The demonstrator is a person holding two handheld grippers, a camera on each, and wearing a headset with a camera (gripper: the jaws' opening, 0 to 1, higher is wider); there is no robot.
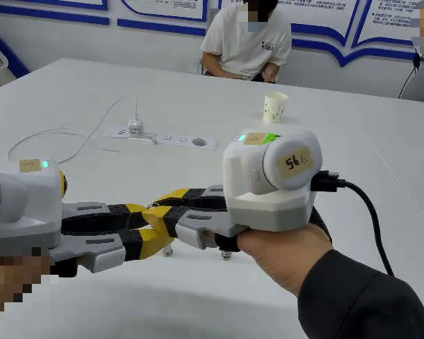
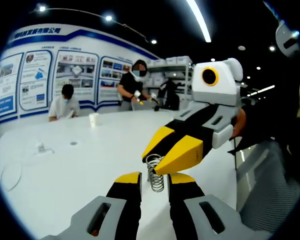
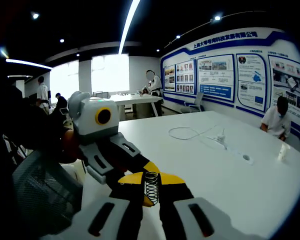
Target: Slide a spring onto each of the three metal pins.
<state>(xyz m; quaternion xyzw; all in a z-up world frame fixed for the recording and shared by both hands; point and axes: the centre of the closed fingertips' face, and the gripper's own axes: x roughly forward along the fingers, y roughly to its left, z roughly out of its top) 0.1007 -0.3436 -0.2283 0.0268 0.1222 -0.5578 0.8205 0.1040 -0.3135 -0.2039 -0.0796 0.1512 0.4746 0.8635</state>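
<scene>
Steel spring [image 2: 155, 173] sits among four yellow fingers [image 2: 182, 152]; holder unclear.

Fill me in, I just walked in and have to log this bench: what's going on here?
A person holds a two-jaw gripper with yellow-and-black jaws in each hand above a white table. The left gripper and the right gripper meet tip to tip around a small coiled metal spring, upright between them; which one grips it is unclear. Small metal pieces stand on the table beneath, too small to identify.
</scene>
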